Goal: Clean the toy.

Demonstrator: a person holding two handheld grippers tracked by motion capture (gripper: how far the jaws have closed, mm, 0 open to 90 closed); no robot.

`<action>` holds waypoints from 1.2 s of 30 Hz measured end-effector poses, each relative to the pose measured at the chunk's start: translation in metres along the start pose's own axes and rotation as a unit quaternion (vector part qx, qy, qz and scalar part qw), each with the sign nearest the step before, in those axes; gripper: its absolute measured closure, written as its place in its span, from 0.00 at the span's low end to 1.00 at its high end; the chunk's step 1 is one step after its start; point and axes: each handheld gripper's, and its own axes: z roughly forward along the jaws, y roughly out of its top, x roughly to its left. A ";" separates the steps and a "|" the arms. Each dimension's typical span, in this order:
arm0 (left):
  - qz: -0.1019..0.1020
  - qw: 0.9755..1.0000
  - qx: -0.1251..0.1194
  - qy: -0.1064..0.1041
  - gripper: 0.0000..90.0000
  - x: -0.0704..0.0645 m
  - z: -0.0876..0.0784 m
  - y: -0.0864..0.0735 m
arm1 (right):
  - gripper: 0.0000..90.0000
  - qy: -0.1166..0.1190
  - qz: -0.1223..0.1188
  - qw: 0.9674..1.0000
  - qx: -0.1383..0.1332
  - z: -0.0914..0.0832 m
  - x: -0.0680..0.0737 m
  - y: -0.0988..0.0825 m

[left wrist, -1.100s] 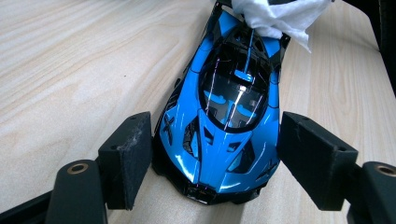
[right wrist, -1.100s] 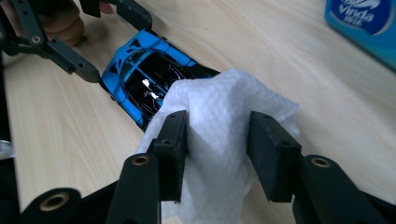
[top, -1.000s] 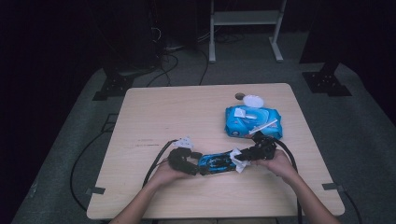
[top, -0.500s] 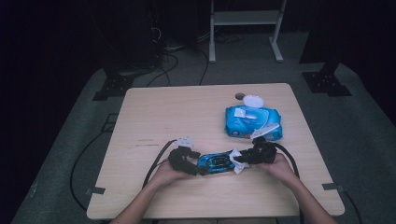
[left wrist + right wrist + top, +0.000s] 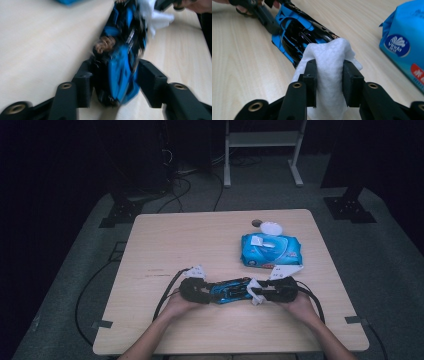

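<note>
A blue and black toy car (image 5: pixel 230 290) lies near the table's front edge, between my two grippers. My left gripper (image 5: pixel 204 292) holds its left end. In the left gripper view the jaws (image 5: pixel 117 75) have just been closing and now press on the car (image 5: pixel 122 67) from both sides. My right gripper (image 5: pixel 262 295) is shut on a bunched white wipe (image 5: pixel 329 57); its jaws have just been closing on it too. The wipe (image 5: pixel 254 290) rests against the car's right end (image 5: pixel 297 27). That view is blurred.
A blue pack of wipes (image 5: pixel 270 251) lies behind the right gripper, with a white round lid (image 5: pixel 271 227) and a small dark object (image 5: pixel 256 223) beyond it. Black cables trail off both grippers. Bare wood (image 5: pixel 175 240) spreads across the table's left and far side.
The right gripper, with the wipe in it, has shifted slightly toward the front edge and against the car. The left hand has stayed where it was, its jaws now tight on the car.
</note>
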 end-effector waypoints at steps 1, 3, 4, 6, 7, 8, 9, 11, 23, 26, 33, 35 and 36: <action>0.009 1.000 0.000 0.013 0.55 -0.001 -0.001 0.000 | 0.76 -0.006 -0.005 1.000 -0.001 0.002 0.001 0.002; 0.033 0.999 -0.003 0.032 0.56 -0.004 -0.003 0.000 | 0.76 -0.019 -0.018 1.000 0.000 0.007 0.003 0.005; 0.042 0.999 -0.005 0.034 0.57 -0.005 -0.004 -0.001 | 0.77 -0.022 -0.019 1.000 0.002 0.007 0.003 0.006; 0.061 0.997 -0.009 0.036 0.61 -0.008 -0.005 -0.001 | 0.77 -0.025 -0.017 1.000 0.005 0.007 0.003 0.006; 0.068 0.997 -0.009 0.033 0.66 -0.009 -0.005 0.000 | 0.76 -0.026 -0.014 1.000 0.007 0.006 0.002 0.005; 0.073 0.997 -0.009 0.034 0.68 -0.011 -0.004 0.000 | 0.75 -0.026 -0.005 1.000 0.009 0.004 0.001 0.004; 0.080 0.996 -0.006 0.033 0.70 -0.013 -0.003 0.000 | 0.74 -0.023 0.003 1.000 0.012 0.003 0.000 0.003; 0.096 0.995 0.000 0.036 0.71 -0.016 -0.002 0.000 | 0.73 -0.024 0.013 1.000 0.012 -0.001 0.000 0.000; 0.120 0.992 -0.003 0.036 0.75 -0.017 -0.002 -0.001 | 0.87 -0.021 0.053 0.998 -0.038 -0.027 0.007 0.016; 0.124 0.992 -0.004 0.036 0.76 -0.018 -0.001 -0.001 | 0.87 -0.006 0.046 0.998 -0.042 -0.019 0.016 0.036; 0.131 0.991 -0.006 0.036 0.76 -0.018 -0.002 -0.002 | 0.88 0.028 0.010 0.999 -0.013 0.033 0.044 0.072; 0.125 0.992 -0.005 0.035 0.76 -0.018 -0.002 -0.002 | 0.88 0.030 0.005 1.000 -0.003 0.043 0.047 0.075; 0.120 0.992 -0.004 0.033 0.76 -0.017 -0.002 -0.001 | 0.89 0.027 0.005 1.000 0.000 0.046 0.046 0.075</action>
